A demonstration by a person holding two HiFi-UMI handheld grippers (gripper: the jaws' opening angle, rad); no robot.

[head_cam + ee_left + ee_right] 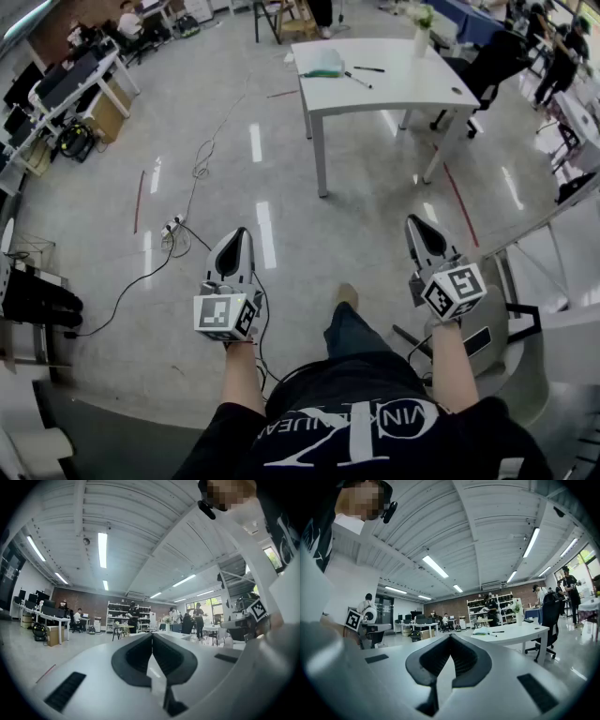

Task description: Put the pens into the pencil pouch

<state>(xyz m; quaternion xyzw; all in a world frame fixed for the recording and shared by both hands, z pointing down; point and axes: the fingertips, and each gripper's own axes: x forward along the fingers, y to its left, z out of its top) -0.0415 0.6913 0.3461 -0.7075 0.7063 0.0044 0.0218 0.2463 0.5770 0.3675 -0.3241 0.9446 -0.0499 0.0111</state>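
A white table [412,89] stands well ahead of me across the floor. On it lies a pale green pencil pouch [325,64] with two dark pens [367,68] beside it to the right. The right gripper view shows the same table [520,632] with the pouch [482,631] and a pen [497,631]. My left gripper [241,234] and right gripper [413,223] are held level in front of me, far short of the table. Both are shut with nothing between the jaws.
A white vase with flowers [421,33] stands at the table's far edge. A cable and power strip [173,226] lie on the floor to the left. Desks with monitors [66,80] line the left side. An office chair [487,66] and seated people are at the right.
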